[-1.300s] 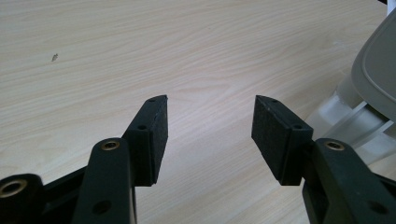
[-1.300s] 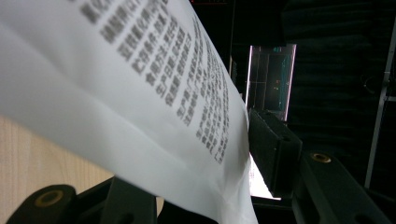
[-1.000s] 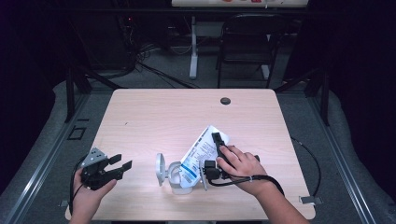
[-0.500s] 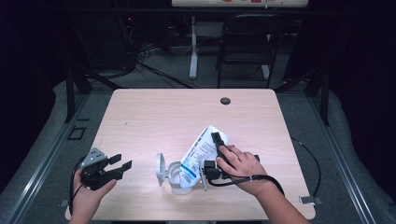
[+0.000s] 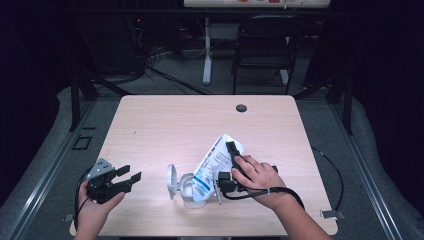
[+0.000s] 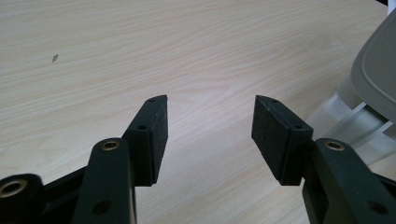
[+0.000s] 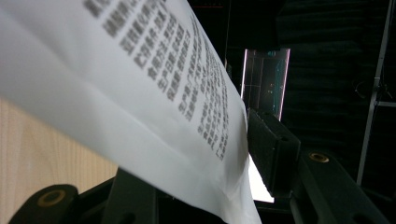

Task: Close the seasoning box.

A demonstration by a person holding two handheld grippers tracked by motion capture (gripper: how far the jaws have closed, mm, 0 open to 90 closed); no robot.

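One white pouch [image 5: 216, 161] lies on the wooden table [image 5: 165, 125], printed with dark text and a blue band. It is a flat, soft, crinkled packet, tilted so its far end points away and to the right. Its near end sits in the mouth of one translucent plastic container [image 5: 187, 190], whose round grey lid [image 5: 171, 181] stands open on the left side.

There are two grippers, each held in a hand. The right gripper [image 5: 231, 162] lies along the pouch's right edge, at the table's near right. In the right gripper view the pouch [image 7: 140, 93] passes between the black jaws, with one foam pad pressed against the film — the claw is clamped on the pouch.

The left gripper [image 5: 125, 179] rests at the near left, well apart from the container. In the left gripper view its two matte, rectangular pads [image 6: 156, 135] stand wide apart over bare wood grain — nothing lies between them.

The tabletop is pale, smooth laminate, with one dark round hole [image 5: 241, 108] near the far edge.
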